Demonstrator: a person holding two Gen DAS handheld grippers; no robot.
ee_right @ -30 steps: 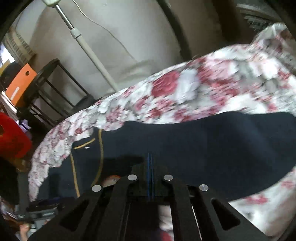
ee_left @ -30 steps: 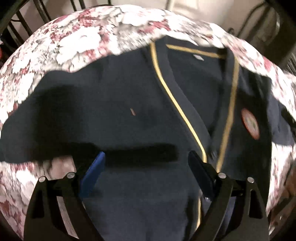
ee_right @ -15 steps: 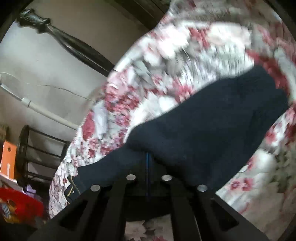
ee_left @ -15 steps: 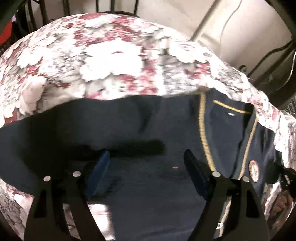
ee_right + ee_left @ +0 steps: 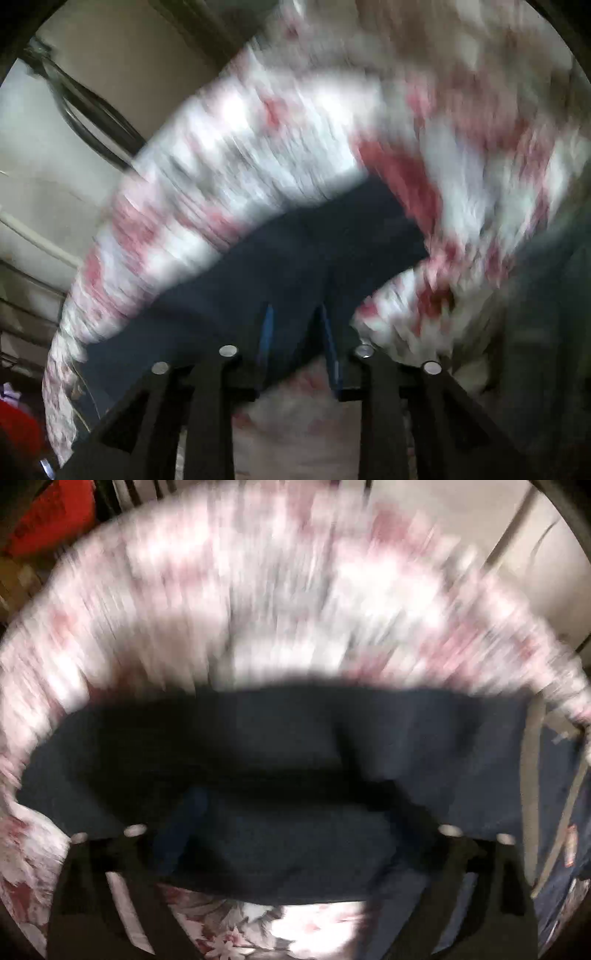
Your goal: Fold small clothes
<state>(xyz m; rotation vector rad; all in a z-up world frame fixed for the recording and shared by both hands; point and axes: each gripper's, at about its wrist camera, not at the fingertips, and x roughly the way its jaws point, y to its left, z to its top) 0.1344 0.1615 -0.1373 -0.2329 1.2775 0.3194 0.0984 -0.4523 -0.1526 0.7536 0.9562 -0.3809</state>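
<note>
- Both grippers are sliding along the navy cardigan (image 5: 295, 746), whose gold-trimmed collar now sits far off at the edge of the left view.
- Left gripper (image 5: 291, 834) jaws are standing wide apart, having just been opening, cloth lying below and between them, unpinched.
- Right gripper (image 5: 297, 332) jaws are parting slightly, a navy fold (image 5: 295, 280) running straight ahead between them.
- Cardigan is stretching crosswise over the floral worktop (image 5: 258, 590).
</note>
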